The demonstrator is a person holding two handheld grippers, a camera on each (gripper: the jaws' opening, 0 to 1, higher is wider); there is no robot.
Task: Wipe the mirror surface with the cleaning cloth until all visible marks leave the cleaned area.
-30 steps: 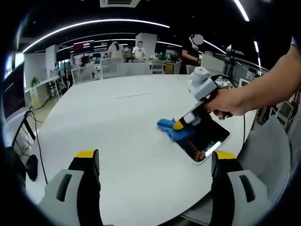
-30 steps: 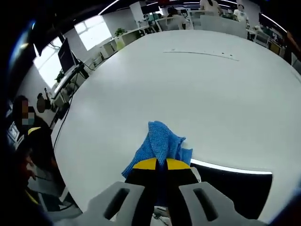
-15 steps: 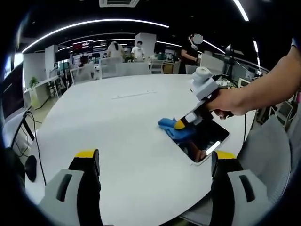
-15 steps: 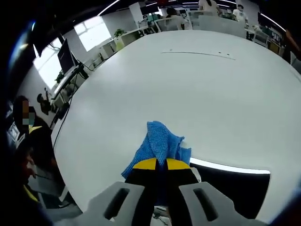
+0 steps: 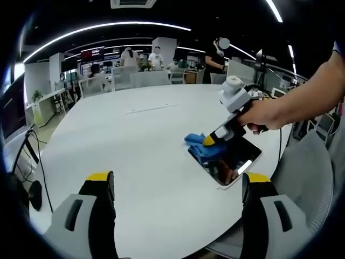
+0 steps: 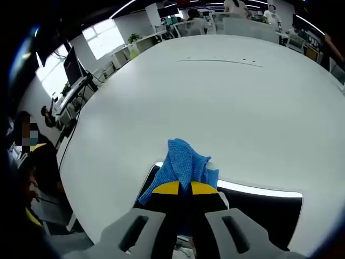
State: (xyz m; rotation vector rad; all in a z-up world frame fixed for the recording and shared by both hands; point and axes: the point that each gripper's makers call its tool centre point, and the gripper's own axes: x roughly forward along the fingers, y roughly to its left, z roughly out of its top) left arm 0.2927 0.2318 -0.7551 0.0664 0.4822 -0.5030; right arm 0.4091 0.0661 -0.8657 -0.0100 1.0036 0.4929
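Evidently the right gripper point(image 6: 180, 189) pinched the blue cloth point(image 6: 183, 164) onto the mirror's point(image 5: 230, 161) far corner to scrub it, while the left gripper point(image 5: 175, 186) waited wide open over the white table point(image 5: 135, 140).

No lettering, label, brand or number can be read in either view. A dark sign point(image 5: 94, 53) with a red strip hangs high at the far end of the room in the left gripper view, but whatever it carries is too small and blurred to make out.
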